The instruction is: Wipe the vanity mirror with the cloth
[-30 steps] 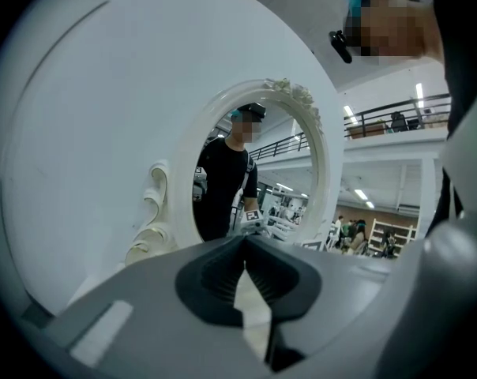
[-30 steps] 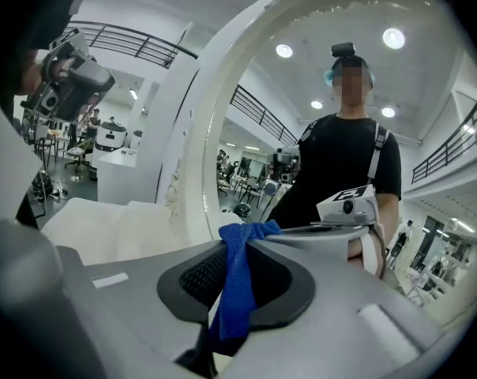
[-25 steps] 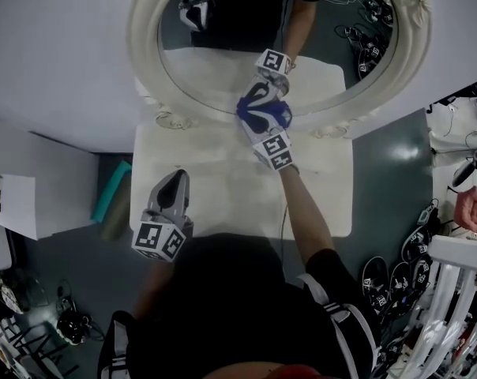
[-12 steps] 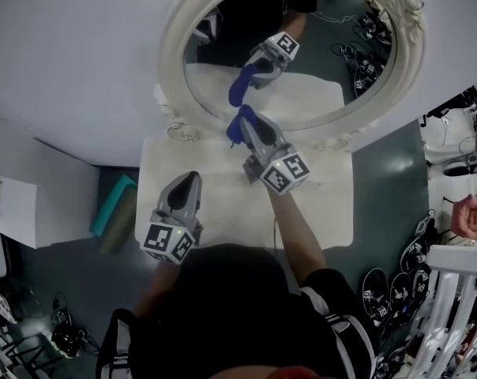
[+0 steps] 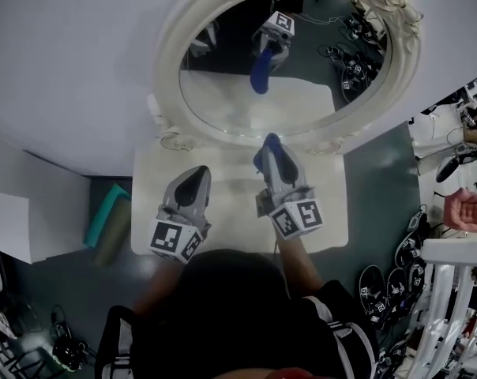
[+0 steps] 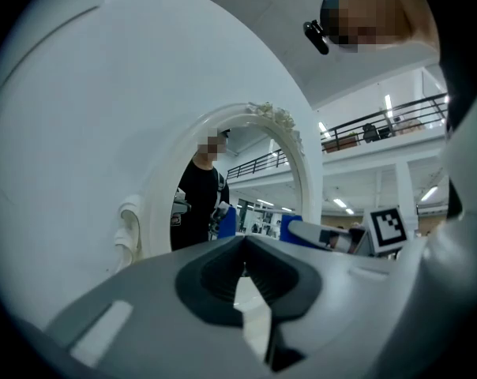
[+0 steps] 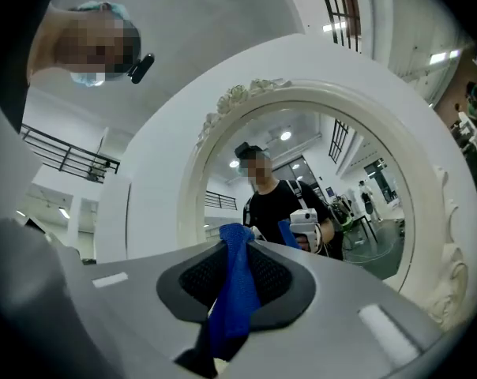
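An oval vanity mirror (image 5: 223,22) in an ornate white frame stands at the back of a small white table (image 5: 230,212). My right gripper (image 5: 272,150) is shut on a blue cloth (image 5: 268,150), held above the table a short way in front of the glass; the cloth (image 7: 232,290) hangs between its jaws in the right gripper view, with the mirror (image 7: 317,204) ahead. The left gripper (image 5: 193,178) hovers over the table's left half, shut and empty. Its tips (image 6: 242,247) meet in the left gripper view, facing the mirror (image 6: 223,196). Both grippers reflect in the glass.
A teal box (image 5: 104,212) lies on the floor left of the table. Racks with cables and gear (image 5: 428,290) crowd the right side. A pale wall (image 5: 65,54) stands behind the mirror.
The right gripper with the blue cloth has pulled back from the mirror glass toward me, over the table. The left gripper has shifted slightly right and forward.
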A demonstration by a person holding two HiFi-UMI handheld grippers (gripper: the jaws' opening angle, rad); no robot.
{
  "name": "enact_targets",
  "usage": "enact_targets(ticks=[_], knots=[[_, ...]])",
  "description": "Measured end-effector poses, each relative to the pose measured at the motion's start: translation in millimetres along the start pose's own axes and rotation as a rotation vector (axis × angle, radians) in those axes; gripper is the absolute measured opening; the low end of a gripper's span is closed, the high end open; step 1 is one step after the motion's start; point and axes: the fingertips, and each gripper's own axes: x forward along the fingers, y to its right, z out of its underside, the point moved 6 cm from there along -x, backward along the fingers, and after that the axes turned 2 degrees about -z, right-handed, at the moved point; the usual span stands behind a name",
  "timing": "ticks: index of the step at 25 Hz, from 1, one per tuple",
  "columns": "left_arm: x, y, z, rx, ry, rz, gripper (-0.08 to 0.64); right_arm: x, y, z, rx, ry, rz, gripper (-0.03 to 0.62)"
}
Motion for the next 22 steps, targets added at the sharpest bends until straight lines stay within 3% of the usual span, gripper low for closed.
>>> enact_targets(ticks=[10,22], knots=[[19,-3,20,-0.011,-0.024,0.033,0.011,-24,19,23,0.019,-0.030,0.109,0.058],[24,0,27,-0.031,-0.037,0.030,0.011,-31,28,30,0.043,-0.052,0.133,0.057]])
